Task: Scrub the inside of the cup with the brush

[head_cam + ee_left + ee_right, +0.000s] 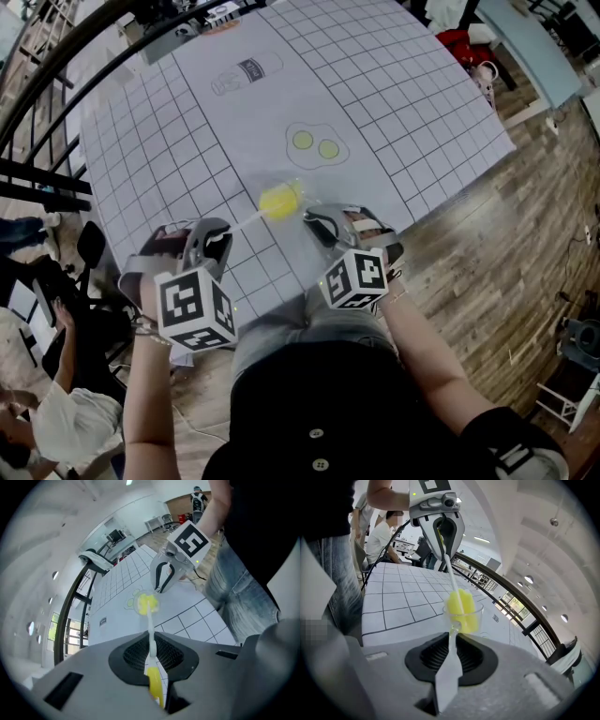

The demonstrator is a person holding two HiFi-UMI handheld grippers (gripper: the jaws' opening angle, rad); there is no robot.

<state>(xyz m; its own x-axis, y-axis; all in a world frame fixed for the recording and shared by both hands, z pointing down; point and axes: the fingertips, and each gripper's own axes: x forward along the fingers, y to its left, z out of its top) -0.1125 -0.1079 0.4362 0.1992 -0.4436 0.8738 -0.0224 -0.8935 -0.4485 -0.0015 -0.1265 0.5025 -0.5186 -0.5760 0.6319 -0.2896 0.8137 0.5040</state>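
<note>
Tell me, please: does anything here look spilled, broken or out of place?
Nothing stands out. The left gripper grips the brush, its yellow head sits inside the clear cup that the right gripper grips, and the grid mat shows no spill.

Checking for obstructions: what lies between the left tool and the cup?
Only the brush's white stem, running from the left tool to the cup above the gridded mat; the left gripper view shows it.

The cup (480,613) is clear, glossy plastic; the brush (461,606) has a soft, porous foam head on a smooth plastic stem; the right gripper (451,656) is matt grey plastic, its pads (429,657) black and ribbed; the table sheet (394,103) looks matt, smooth; the floor (506,244) is wood planks, dull-sheened.
</note>
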